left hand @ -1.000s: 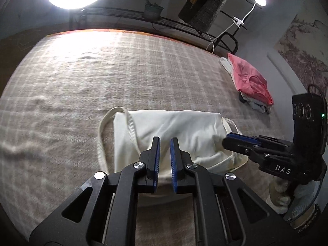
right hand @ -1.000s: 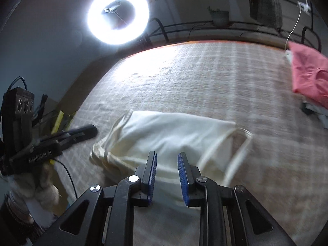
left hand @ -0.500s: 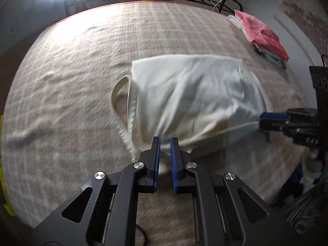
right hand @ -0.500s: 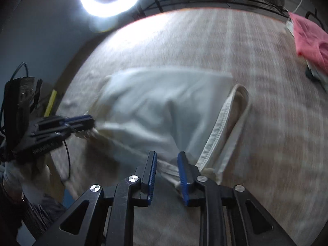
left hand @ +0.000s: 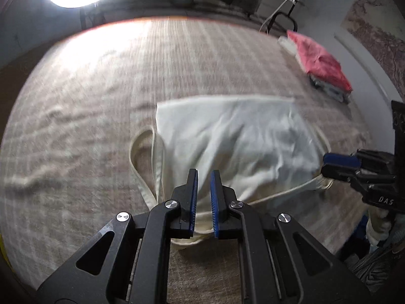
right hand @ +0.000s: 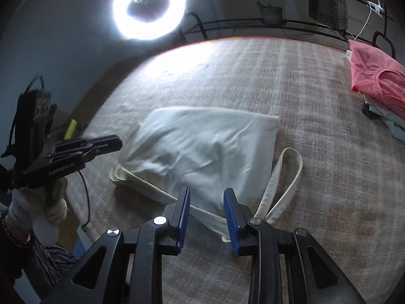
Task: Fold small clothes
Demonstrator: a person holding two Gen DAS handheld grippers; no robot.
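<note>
One cream top (left hand: 227, 139) on bedspread (left hand: 101, 101)

My left gripper (left hand: 203, 198) is matte black, its two fingers lined with ribbed blue pads (left hand: 193, 197), round silver screws gleaming at the pivots. My right gripper (right hand: 206, 214) is the same build: black angular arms with cut-out windows, blue pads, silver screws. On its side, white letters read "DAS". A thin black cable (right hand: 84, 197) trails below my left one. I'm wearing pale knitted gloves (right hand: 41, 210) and a striped sleeve (right hand: 48, 261).
</note>
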